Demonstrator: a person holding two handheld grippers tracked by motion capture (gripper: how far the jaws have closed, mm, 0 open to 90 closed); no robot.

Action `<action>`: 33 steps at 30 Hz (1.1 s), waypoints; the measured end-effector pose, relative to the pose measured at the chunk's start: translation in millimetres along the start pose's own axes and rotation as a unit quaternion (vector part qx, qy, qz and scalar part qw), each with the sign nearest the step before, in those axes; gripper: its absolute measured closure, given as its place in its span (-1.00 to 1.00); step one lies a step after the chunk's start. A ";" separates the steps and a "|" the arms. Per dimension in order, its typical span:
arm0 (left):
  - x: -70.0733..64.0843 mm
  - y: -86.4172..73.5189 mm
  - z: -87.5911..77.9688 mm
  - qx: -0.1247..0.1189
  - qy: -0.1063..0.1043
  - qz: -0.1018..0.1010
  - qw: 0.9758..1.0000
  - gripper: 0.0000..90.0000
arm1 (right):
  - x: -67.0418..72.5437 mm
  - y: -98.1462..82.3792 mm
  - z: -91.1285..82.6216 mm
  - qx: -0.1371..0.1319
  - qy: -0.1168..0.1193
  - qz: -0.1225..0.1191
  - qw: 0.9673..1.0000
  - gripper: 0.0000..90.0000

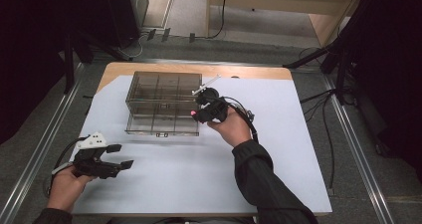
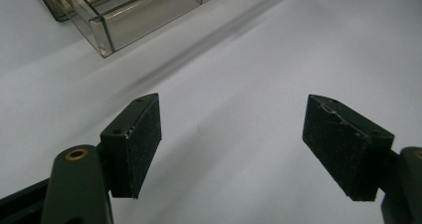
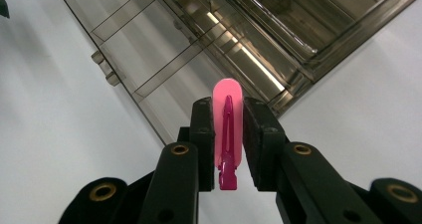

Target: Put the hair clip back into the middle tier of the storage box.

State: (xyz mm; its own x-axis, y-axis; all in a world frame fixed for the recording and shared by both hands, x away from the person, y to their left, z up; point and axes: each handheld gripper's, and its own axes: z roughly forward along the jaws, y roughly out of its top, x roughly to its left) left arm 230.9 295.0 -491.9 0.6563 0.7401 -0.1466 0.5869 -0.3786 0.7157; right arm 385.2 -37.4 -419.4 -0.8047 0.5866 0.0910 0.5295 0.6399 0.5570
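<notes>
Right now my right gripper (image 3: 226, 134) has its fingers pinching a pink clip (image 3: 227, 129), long axis pointing straight out between them toward the compartmented clear box (image 1: 163, 103) just beyond. I judge this hand is the nearer one; my left gripper (image 1: 119, 155), fingers spread and empty, hovers over the table (image 1: 278, 149), well apart.

A wooden table (image 1: 259, 72) is covered almost wholly by a white sheet (image 1: 199, 179), its bare wood showing along the far edge. Grey floor (image 1: 40, 129) surrounds it, with a metal rail (image 1: 356, 154) on the right. Black cables (image 1: 326, 134) trail across the floor to the right. A pale wooden cabinet (image 1: 278, 0) stands at the far side.
</notes>
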 end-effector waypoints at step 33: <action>0.6 -0.8 -1.5 0.000 0.000 -0.005 1.000 -0.46 | 15.2 24.1 30.1 0.016 0.017 -0.025 0.999 0.72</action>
State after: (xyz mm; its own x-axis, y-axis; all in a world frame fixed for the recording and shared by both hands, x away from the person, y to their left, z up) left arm 230.2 296.5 -491.5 0.6506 0.7438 -0.1536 0.5928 -0.3709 0.7148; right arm 393.8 1.8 -429.4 -0.8387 0.5367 0.0919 0.4960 0.6834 0.5357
